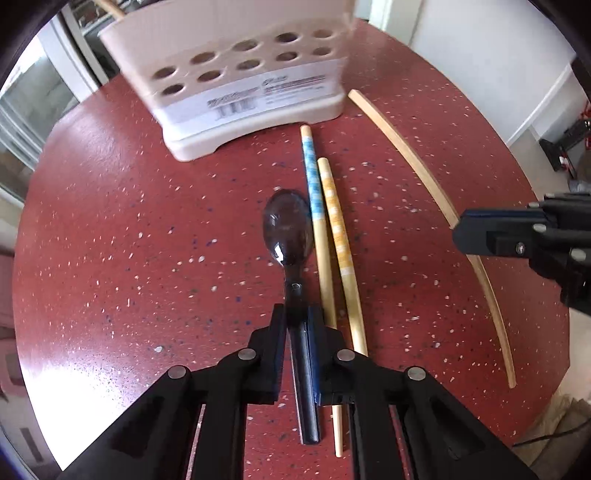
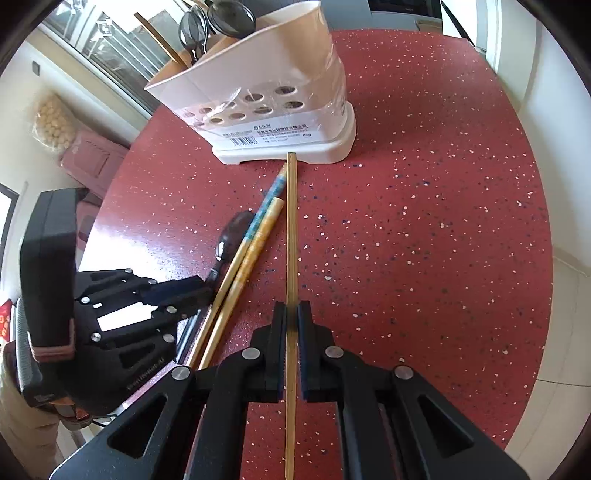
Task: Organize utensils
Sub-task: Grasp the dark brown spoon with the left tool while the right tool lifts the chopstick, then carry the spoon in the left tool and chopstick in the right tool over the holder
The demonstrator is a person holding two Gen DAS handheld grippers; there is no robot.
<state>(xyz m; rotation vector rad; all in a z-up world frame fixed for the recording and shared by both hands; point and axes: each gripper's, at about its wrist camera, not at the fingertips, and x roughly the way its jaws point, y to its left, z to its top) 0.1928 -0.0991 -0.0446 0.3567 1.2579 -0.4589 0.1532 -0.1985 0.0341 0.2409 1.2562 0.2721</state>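
Note:
A dark spoon lies on the red speckled table, bowl pointing toward the white utensil holder. My left gripper is shut on the spoon's handle. Two patterned chopsticks lie just right of the spoon. A flat bamboo stick lies further right, its far end near the holder. My right gripper is shut on this stick. The right gripper shows at the right edge of the left wrist view. The left gripper, the spoon and the chopsticks show in the right wrist view.
The holder contains dark spoons and a bamboo stick. The round table's edge curves at right, with pale floor beyond. A pink box sits below the table at left.

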